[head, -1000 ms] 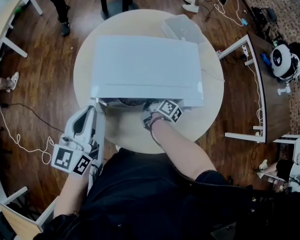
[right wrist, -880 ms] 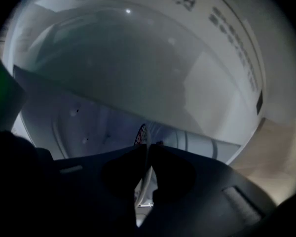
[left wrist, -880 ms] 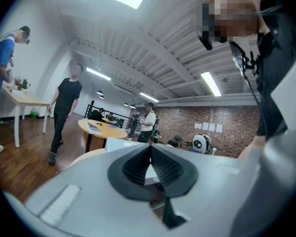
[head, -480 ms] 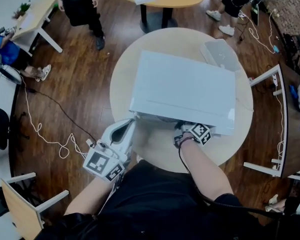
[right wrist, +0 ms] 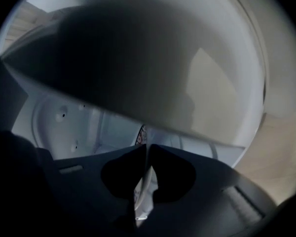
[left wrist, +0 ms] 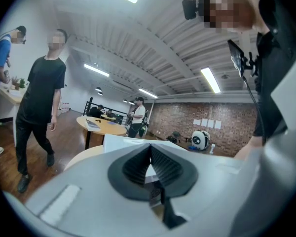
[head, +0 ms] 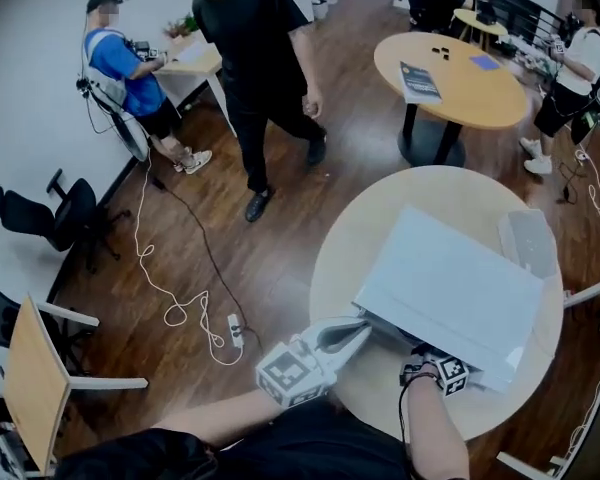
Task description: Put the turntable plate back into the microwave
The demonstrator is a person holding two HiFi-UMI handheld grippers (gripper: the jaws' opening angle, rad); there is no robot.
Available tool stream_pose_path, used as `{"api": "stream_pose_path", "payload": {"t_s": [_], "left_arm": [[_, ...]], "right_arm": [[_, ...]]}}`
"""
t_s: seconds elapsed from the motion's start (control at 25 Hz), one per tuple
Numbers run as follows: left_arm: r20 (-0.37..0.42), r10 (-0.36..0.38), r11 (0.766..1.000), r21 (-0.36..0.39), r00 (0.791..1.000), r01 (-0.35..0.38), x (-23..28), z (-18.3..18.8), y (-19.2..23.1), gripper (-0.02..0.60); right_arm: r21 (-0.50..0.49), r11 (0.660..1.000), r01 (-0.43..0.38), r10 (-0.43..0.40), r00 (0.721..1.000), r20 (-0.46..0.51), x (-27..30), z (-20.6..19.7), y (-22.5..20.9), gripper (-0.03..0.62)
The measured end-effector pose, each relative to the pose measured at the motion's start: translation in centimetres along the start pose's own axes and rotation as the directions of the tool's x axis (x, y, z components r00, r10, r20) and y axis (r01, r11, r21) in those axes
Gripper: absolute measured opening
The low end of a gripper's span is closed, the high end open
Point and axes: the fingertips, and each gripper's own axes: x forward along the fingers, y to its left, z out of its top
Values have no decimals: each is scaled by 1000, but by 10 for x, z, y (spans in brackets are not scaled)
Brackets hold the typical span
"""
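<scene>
Glass by its look, the plate (right wrist: 140, 184) should be stiff, heavy, slippery and breakable. It stands edge-on in the microwave's (head: 450, 293) mouth, toward the worktop's (head: 380, 228) near edge. The right gripper's (right wrist: 147, 148) nearly closed fingers pinch its rim. The left gripper's (left wrist: 149, 149) fingers are together and empty.

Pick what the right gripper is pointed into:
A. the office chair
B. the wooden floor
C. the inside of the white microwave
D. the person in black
C: the right gripper shows white inner walls of the microwave beyond its shut jaws, which pinch the thin edge of the plate.
</scene>
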Motion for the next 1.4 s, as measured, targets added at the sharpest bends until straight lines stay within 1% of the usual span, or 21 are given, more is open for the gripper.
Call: {"api": "stream_pose_path", "payload": {"t_s": [0.24,0.48,0.56,0.72,0.76,0.84,0.92,1.04,1.24,1.4], "left_arm": [[-6,15,1000,23,1000,-15,-10,5,4,3],[-13,25,999,28,1000,-25,-15,6,6,3],[-17,27,999,27,999,-26,-15,4,5,3],[-20,39,999,29,999,-39,-23,4,5,3],[-20,41,999,30,999,-40,-26,5,4,3],[-16,46,998,33,999,-45,-30,7,3,3],[7,59,998,30,998,-59,-31,14,7,3],[29,67,998,21,997,-67,-27,18,12,3],[12,40,999,13,999,-41,-21,4,16,3],[14,32,999,13,999,-32,-18,-2,6,3]], "right_arm": [[16,999,30,-30,999,22,11,-7,2,26],[30,998,55,-57,998,39,13,-10,4,29],[49,997,62,-65,997,47,13,-9,2,32],[73,996,46,-50,997,65,11,-12,4,40],[68,997,40,-45,996,71,8,-11,6,45],[41,999,35,-39,996,83,4,-8,12,87],[1,999,35,-35,996,80,8,-6,22,122],[-27,999,43,-42,997,58,9,-13,29,130],[-52,998,43,-40,998,52,1,-25,27,132],[-59,997,57,-55,998,35,-13,-26,21,132]]}}
